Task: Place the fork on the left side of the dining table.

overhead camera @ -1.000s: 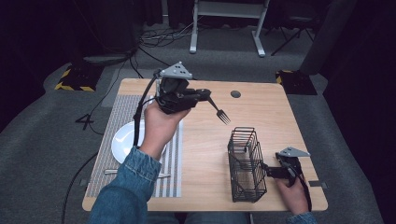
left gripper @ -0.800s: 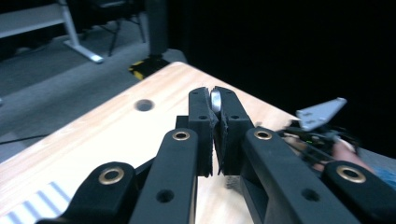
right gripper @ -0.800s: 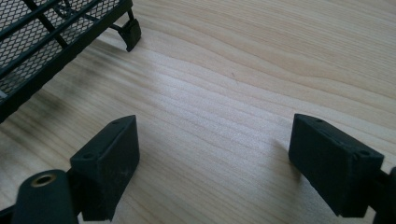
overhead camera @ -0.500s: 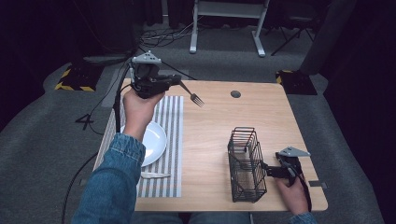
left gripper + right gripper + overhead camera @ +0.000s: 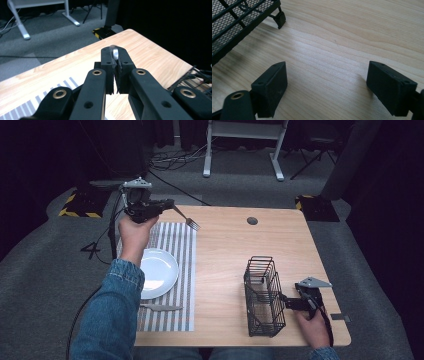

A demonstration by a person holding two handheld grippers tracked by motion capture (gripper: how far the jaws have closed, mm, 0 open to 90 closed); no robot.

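We see left gripper (image 5: pixel 167 205) clamped on silver metal fork (image 5: pixel 189 220) | now moved left, over striped placemat (image 5: pixel 175 251) far corner | right gripper (image 5: pixel 325 86) jaws apart, unmoved beside black wire basket (image 5: pixel 264 296)

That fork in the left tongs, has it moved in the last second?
Yes. The fork in the left tongs has travelled leftward in the high view, from beyond the wire basket side to above the striped placemat.

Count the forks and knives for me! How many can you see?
2: a fork held in the left gripper above the striped mat, and a knife lying below the plate. The basket may hide more.
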